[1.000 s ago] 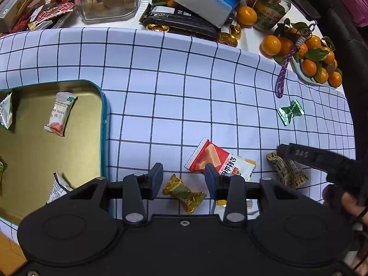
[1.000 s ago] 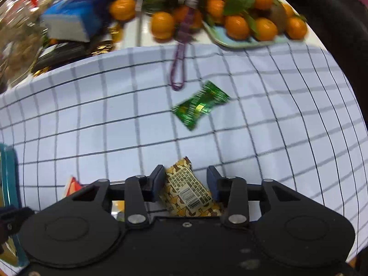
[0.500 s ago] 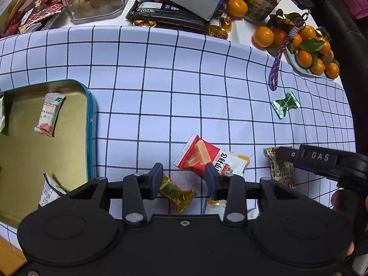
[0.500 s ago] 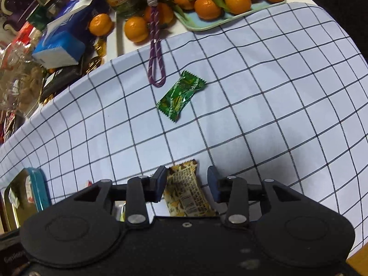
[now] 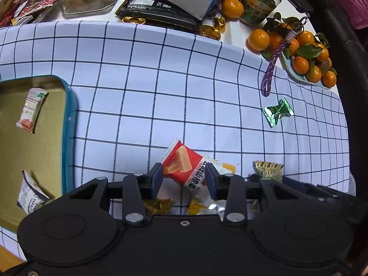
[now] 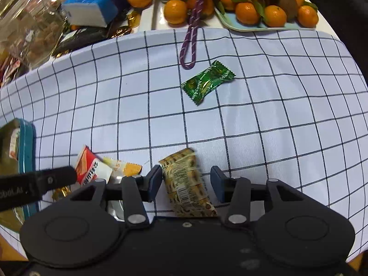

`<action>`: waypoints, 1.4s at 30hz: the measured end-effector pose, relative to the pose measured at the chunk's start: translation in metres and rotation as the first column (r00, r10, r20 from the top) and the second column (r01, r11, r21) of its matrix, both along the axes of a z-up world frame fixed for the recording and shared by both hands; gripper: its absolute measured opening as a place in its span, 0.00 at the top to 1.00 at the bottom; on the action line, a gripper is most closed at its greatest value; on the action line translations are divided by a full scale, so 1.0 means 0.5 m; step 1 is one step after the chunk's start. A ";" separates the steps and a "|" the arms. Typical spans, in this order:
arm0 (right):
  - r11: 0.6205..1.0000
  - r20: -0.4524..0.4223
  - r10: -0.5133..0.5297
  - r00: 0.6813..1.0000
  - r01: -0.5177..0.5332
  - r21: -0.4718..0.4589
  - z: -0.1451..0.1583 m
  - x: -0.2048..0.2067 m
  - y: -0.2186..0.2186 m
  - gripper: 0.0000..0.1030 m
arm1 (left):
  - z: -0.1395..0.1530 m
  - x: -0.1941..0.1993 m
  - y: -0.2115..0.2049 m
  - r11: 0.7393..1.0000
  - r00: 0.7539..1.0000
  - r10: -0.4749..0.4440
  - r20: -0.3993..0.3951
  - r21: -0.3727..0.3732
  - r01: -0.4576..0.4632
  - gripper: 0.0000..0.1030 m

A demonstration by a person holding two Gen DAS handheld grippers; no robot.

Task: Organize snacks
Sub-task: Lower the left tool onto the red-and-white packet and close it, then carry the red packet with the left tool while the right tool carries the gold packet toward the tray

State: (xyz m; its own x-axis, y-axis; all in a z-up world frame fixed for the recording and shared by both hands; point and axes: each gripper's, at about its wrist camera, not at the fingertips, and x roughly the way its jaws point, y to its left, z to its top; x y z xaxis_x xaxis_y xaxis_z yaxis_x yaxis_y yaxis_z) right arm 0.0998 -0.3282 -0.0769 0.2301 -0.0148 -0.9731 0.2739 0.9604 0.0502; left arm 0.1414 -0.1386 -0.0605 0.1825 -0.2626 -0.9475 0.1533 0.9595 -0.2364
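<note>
On the checked worktop (image 5: 161, 105), sorting is partly done.
Two packets lie in the teal tin (image 5: 69, 124); five snacks remain outside: red-and-white packet (image 5: 186, 168), brown bar (image 6: 187, 181), green candy (image 6: 208, 81), gold candy (image 5: 158, 205), yellow sachet (image 6: 125, 168). Left claw (image 5: 184, 176) brackets the red packet, right claw (image 6: 187, 180) straddles the bar, both agape, neither gripping.

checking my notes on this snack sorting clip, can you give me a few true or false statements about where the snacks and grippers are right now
1. The left gripper has the red and white packet between its fingers. True.
2. The green candy lies in the tray. False: it lies on the checked cloth.
3. The right gripper is shut. False: it is open around the brown snack bar.
4. The tray holds snack packets. True.
</note>
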 end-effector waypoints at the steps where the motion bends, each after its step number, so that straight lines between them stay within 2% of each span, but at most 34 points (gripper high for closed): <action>1: 1.000 0.007 0.005 1.000 -0.005 -0.005 -0.001 -0.003 0.001 0.54 | -0.003 0.000 -0.004 1.000 1.000 0.002 0.001 0.001 -0.002 0.54; 7: 1.000 0.008 0.021 1.000 -0.021 -0.020 -0.004 -0.005 -0.002 0.57 | -0.032 -0.004 -0.035 0.999 1.000 -0.018 -0.006 0.050 0.018 0.54; 14: 0.998 0.009 0.045 0.999 -0.045 -0.036 0.000 -0.010 0.002 0.57 | -0.034 -0.010 -0.063 0.994 0.995 -0.045 0.085 0.102 0.036 0.52; 19: 0.998 0.011 0.044 0.999 -0.044 -0.048 0.002 -0.015 -0.001 0.68 | -0.036 -0.004 -0.071 0.997 0.995 -0.027 0.097 0.079 0.019 0.55; 22: 0.998 0.019 0.015 1.000 -0.014 -0.064 0.006 -0.021 -0.015 0.69 | -0.032 0.006 -0.067 0.999 0.996 -0.010 0.088 0.035 0.007 0.55; 27: 0.994 0.061 -0.015 0.998 0.021 -0.103 0.022 -0.032 -0.040 0.69 | -0.008 0.008 -0.042 1.000 0.995 0.024 0.094 0.010 -0.025 0.55; 30: 0.997 0.081 -0.036 0.996 0.041 -0.068 0.038 -0.036 -0.052 0.69 | -0.005 0.010 -0.021 0.997 0.994 0.080 0.071 -0.006 -0.080 0.55; 34: 0.998 0.116 -0.029 0.993 0.035 -0.047 0.058 -0.042 -0.046 0.69 | -0.016 0.018 0.001 0.986 0.987 0.160 -0.002 -0.049 -0.160 0.55; 40: 0.999 0.142 -0.030 0.989 0.034 -0.028 0.075 -0.047 -0.043 0.69 | -0.042 0.015 0.007 0.980 0.979 0.194 -0.064 -0.025 -0.196 0.55; 42: 0.999 0.150 -0.042 0.988 0.045 -0.019 0.079 -0.048 -0.047 0.69 | -0.044 0.013 0.004 0.979 0.978 0.203 -0.057 -0.008 -0.204 0.54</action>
State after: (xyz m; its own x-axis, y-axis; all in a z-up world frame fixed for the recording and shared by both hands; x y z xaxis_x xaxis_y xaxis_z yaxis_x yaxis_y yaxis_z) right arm 0.0760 -0.3518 -0.0372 0.3713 -0.0492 -0.9272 0.3067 0.9490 0.0724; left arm 0.1478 -0.1367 -0.0823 0.1807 -0.2381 -0.9543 -0.0583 0.9660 -0.2520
